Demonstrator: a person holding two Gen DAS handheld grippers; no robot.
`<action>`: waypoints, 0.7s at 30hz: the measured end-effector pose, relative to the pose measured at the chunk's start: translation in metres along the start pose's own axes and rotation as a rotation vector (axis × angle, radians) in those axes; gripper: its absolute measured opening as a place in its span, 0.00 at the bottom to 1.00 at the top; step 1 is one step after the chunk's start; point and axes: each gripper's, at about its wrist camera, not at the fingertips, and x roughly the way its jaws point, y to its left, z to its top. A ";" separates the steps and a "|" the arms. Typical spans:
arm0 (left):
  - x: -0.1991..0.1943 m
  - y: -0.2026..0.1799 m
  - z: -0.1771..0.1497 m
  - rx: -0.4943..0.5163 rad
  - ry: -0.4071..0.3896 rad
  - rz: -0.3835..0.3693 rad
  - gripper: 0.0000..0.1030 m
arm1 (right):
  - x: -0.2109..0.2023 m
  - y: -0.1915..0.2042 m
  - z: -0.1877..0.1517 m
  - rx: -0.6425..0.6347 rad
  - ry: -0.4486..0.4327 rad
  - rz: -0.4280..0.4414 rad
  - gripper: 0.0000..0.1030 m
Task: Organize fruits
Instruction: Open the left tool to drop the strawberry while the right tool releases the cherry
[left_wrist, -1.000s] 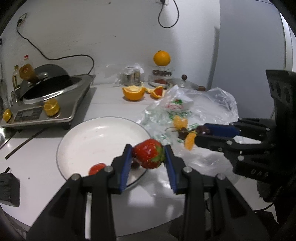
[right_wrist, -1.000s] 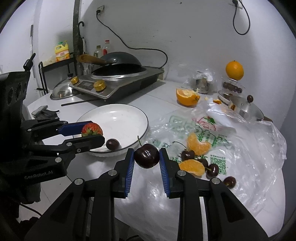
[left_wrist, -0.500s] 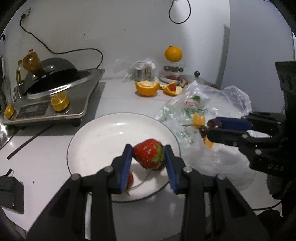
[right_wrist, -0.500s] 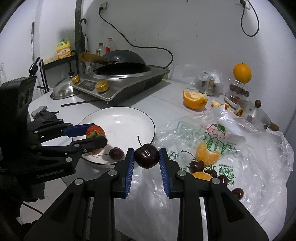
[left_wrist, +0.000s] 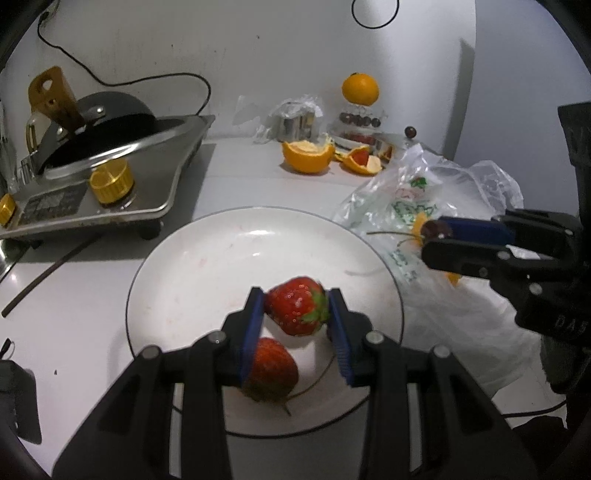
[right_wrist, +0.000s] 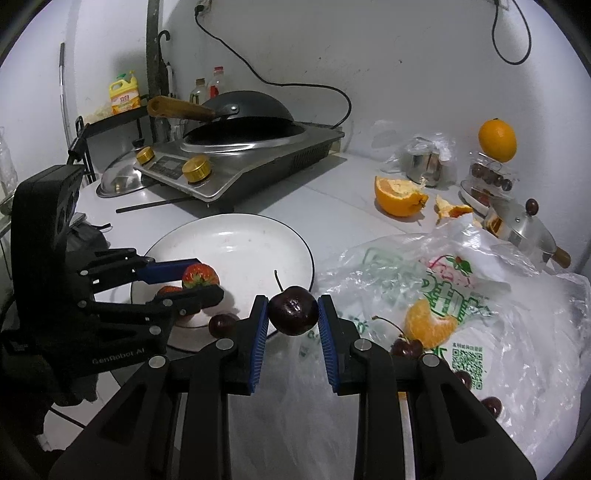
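Over the last second the strawberry (left_wrist: 297, 305) travelled in from the near rim to sit above the middle of the white plate (left_wrist: 207, 266), and the cherry (right_wrist: 293, 310) slid off the plastic bag (right_wrist: 480, 295) toward the plate's edge. The left gripper (left_wrist: 296, 317) was clamped on that strawberry, leaves turned to the right pad, with a 2nd strawberry (left_wrist: 271, 367) lying on the plate directly beneath it. The right gripper (right_wrist: 291, 317) was pinched tight on the dark cherry, stem up, hovering just over the plate's near rim beside another cherry (right_wrist: 221, 325) already resting there. To set these down well, I judged the left should drop lower and shift clear of the berry underneath before letting go, so nothing gets bruised or rolls. The right looked better carried further in over the plate, away from the rim. Orange segments (right_wrist: 430, 326) and more cherries waited on the bag.
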 end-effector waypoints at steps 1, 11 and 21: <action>0.002 0.001 0.000 -0.002 0.007 -0.005 0.36 | 0.002 0.000 0.001 -0.001 0.002 0.003 0.28; 0.002 0.008 0.001 -0.028 0.024 -0.027 0.56 | 0.025 0.011 0.009 -0.019 0.027 0.037 0.28; -0.014 0.022 0.000 -0.062 -0.004 -0.025 0.57 | 0.049 0.022 0.012 -0.018 0.080 0.057 0.28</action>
